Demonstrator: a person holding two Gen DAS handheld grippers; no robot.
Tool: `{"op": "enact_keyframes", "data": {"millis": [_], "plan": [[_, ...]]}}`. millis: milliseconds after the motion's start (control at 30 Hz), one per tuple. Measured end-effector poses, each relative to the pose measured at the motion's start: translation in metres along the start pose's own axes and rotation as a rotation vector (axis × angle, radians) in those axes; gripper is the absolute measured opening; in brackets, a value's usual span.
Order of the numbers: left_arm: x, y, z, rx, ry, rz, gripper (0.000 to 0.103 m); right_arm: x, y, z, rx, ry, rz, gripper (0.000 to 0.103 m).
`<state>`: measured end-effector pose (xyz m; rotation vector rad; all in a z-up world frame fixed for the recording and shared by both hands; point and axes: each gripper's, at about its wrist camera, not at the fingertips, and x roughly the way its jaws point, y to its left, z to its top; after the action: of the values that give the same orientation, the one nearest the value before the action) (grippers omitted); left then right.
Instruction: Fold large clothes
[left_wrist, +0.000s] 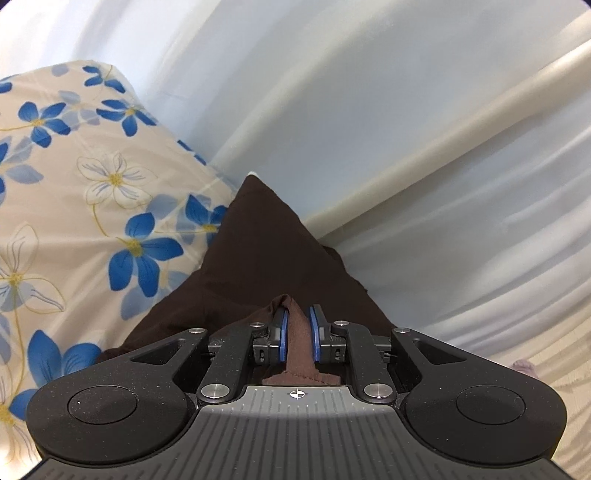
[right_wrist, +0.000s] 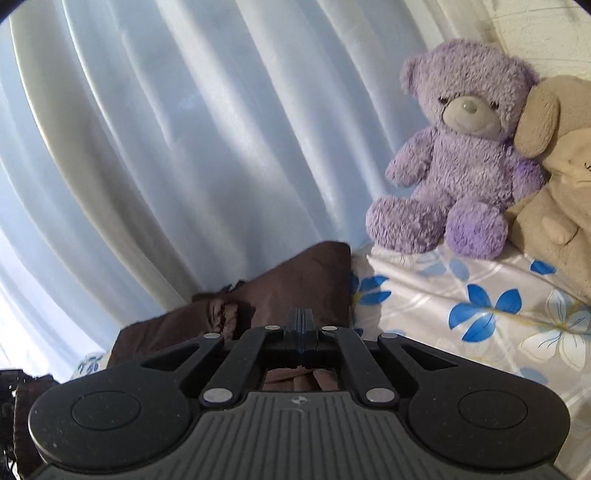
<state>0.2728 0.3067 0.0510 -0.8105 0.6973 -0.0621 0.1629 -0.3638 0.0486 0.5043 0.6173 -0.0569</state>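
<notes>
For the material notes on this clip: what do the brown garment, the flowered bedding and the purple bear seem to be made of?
Brown garment: matte woven fabric, likely cotton or a blend; it creases softly and shows a stitched hem, pinched in the left gripper.
Flowered bedding: smooth printed cloth with a slight sheen, perhaps polyester or sateen.
Purple teddy bear: fuzzy plush pile, probably synthetic.
</notes>
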Motion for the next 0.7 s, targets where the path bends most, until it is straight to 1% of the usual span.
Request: {"op": "enact_keyframes", "data": {"millis": [67,133,200,233,267,300,333,433,533,567,600,633,667,700], "plan": [[-0.001,-0.001,-0.003,0.017,0.002,-0.009,0.015,-0.01,-0.006,-0.016,0.002,0.033,0.004,0.001],[-0.007,0.0,-0.009,0.036,-0.001,-0.023,0.015,-0.029,-0.02,-0.034,0.024,0.066,-0.016,0.009],[-0.015,0.002,-0.014,0.047,-0.006,-0.039,0.015,-0.046,-0.039,-0.053,0.047,0.12,-0.066,0.043],[-0.02,0.003,-0.018,0.05,-0.01,-0.049,0.015,-0.052,-0.049,-0.064,0.051,0.159,-0.096,0.048],[-0.025,0.003,-0.021,0.056,-0.015,-0.054,0.015,-0.054,-0.059,-0.075,0.051,0.215,-0.125,0.05],[-0.03,0.003,-0.024,0.066,-0.021,-0.056,0.015,-0.057,-0.069,-0.086,0.069,0.264,-0.146,0.05],[-0.035,0.003,-0.028,0.078,-0.027,-0.055,0.015,-0.059,-0.079,-0.098,0.105,0.304,-0.147,0.05],[-0.045,0.0,-0.034,0.118,-0.035,-0.051,0.015,-0.063,-0.102,-0.125,0.236,0.418,-0.089,0.05],[-0.047,0.001,-0.037,0.134,-0.029,-0.051,0.015,-0.066,-0.104,-0.141,0.287,0.485,-0.033,0.05],[-0.047,0.001,-0.037,0.134,-0.027,-0.051,0.015,-0.065,-0.103,-0.144,0.292,0.505,-0.006,0.047],[-0.046,0.002,-0.037,0.133,-0.026,-0.055,0.015,-0.064,-0.1,-0.145,0.296,0.516,0.014,0.032],[-0.046,0.002,-0.037,0.13,-0.024,-0.055,0.015,-0.062,-0.096,-0.143,0.295,0.517,0.024,0.024],[-0.045,0.003,-0.037,0.134,-0.023,-0.055,0.015,-0.06,-0.091,-0.14,0.291,0.51,0.04,0.014],[-0.044,0.002,-0.036,0.139,-0.024,-0.053,0.015,-0.06,-0.086,-0.134,0.288,0.487,0.059,0.011]]}}
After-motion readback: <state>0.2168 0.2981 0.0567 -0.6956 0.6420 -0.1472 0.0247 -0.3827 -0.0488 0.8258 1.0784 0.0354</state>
